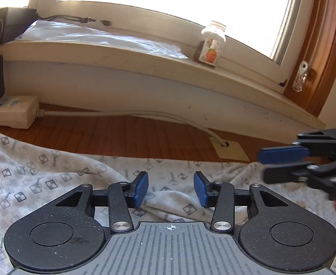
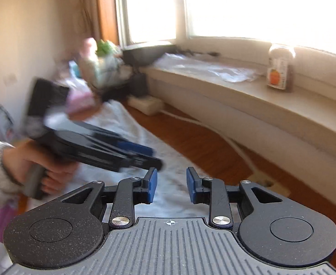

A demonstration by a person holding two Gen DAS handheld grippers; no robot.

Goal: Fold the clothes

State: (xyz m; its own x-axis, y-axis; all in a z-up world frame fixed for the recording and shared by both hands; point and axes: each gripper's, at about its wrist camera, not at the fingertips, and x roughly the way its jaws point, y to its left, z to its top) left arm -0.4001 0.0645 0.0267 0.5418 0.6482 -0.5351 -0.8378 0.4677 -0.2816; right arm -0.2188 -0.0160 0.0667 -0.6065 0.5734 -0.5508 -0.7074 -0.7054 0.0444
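Hovering: L gripper [image 1: 171, 189] sits low over the cloth [image 1: 53, 183], jaws apart, nothing between the pads.
R gripper [image 2: 171, 188]: jaws apart too, empty; right-wrist view is blurred, so it's prob. moving fast.
Cloth: white w/ small grey print, rumpled, spread on the wood table [image 1: 122, 135]; a raised ridge lies just under the L jaws. Folded or not: can't tell.
Risk 1: pinching that ridge could take two layers, not one edge, so the fold goes skew.
Risk 2: grippers are near each other; a fast R swing could knock the L one.
Risk 3: cable [image 1: 145, 115] & power strip [image 1: 9, 111] lie just beyond the cloth; a dragged hem could snag.
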